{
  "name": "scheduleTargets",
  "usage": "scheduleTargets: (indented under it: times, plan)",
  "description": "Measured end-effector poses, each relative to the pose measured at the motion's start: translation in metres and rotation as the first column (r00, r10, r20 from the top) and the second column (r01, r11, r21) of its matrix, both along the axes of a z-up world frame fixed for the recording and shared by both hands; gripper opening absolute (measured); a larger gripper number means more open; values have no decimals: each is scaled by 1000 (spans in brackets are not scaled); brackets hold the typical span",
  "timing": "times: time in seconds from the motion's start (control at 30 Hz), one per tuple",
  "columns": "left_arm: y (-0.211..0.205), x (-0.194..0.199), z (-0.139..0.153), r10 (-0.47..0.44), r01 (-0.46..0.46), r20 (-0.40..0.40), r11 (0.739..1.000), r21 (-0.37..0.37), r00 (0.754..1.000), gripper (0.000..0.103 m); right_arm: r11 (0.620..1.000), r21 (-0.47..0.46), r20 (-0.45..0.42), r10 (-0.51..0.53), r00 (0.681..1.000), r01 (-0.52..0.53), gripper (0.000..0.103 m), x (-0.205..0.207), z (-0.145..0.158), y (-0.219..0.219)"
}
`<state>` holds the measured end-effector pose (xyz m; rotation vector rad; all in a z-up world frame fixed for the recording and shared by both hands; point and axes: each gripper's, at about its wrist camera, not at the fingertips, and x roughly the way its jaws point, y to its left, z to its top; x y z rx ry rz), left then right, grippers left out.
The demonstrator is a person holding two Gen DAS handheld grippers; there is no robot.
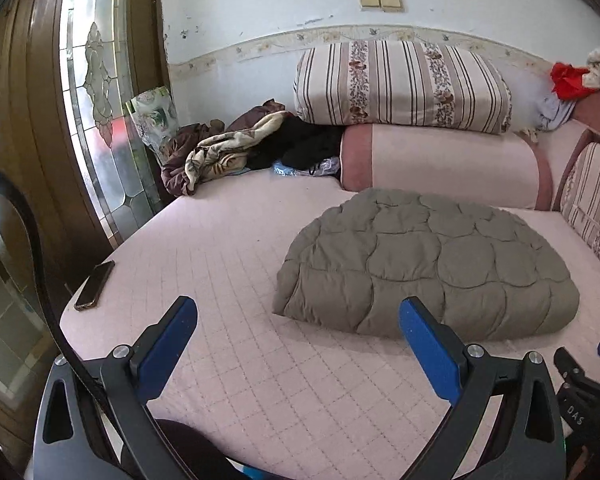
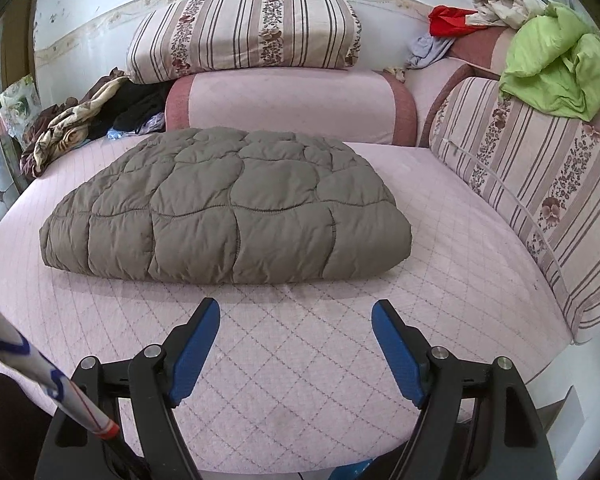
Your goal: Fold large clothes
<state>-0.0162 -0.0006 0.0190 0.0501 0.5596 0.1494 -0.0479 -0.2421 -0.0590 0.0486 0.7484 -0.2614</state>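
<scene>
A grey-brown quilted padded garment [image 1: 428, 264] lies folded into a compact bundle on the pink quilted bed [image 1: 228, 264]. In the right wrist view it [image 2: 228, 208] lies straight ahead in the middle of the bed [image 2: 300, 344]. My left gripper [image 1: 298, 316] is open and empty, above the bed's front part, left of the bundle's near edge. My right gripper [image 2: 296, 316] is open and empty, a little short of the bundle's front edge. Part of the right gripper [image 1: 588, 376] shows at the left wrist view's lower right.
A phone [image 1: 94, 285] lies at the bed's left edge. Crumpled clothes [image 1: 228, 148] are heaped at the back left. A striped pillow [image 2: 244, 36] sits on a pink bolster [image 2: 292, 108] by the wall. A striped cushion [image 2: 540, 208] and a green cloth [image 2: 560, 72] are at the right.
</scene>
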Motion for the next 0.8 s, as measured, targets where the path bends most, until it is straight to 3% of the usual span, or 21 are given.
scheduleTargets:
  times: [0.1,0.2,0.37,0.57,0.63,0.73,0.8]
  plan:
    - [5,-3,5,1,0,21,1000,-23,1000,101,1000,4,7,-1,1000,1,82,-1,1,-1]
    - [6,3,1,-46,43,-43,998,-56,998,101,1000,-1,12,0,1000,0,82,-2,1,0]
    - [3,5,-5,-50,45,-70,997,-67,996,101,1000,5,13,1,1000,-1,82,-3,1,-1]
    - [10,9,-10,-89,72,-93,983,-172,992,101,1000,-12,19,2,1000,-2,82,-5,3,2]
    - [11,12,-16,-56,37,-115,987,-158,992,101,1000,-9,12,6,1000,-6,83,-4,2,3]
    - [4,15,-26,15,-21,-129,999,-49,991,101,1000,-8,-1,16,1000,-16,87,-3,0,6]
    - [0,14,-32,16,-19,-134,1000,-20,991,101,1000,-14,-13,25,1000,-25,88,-2,-2,9]
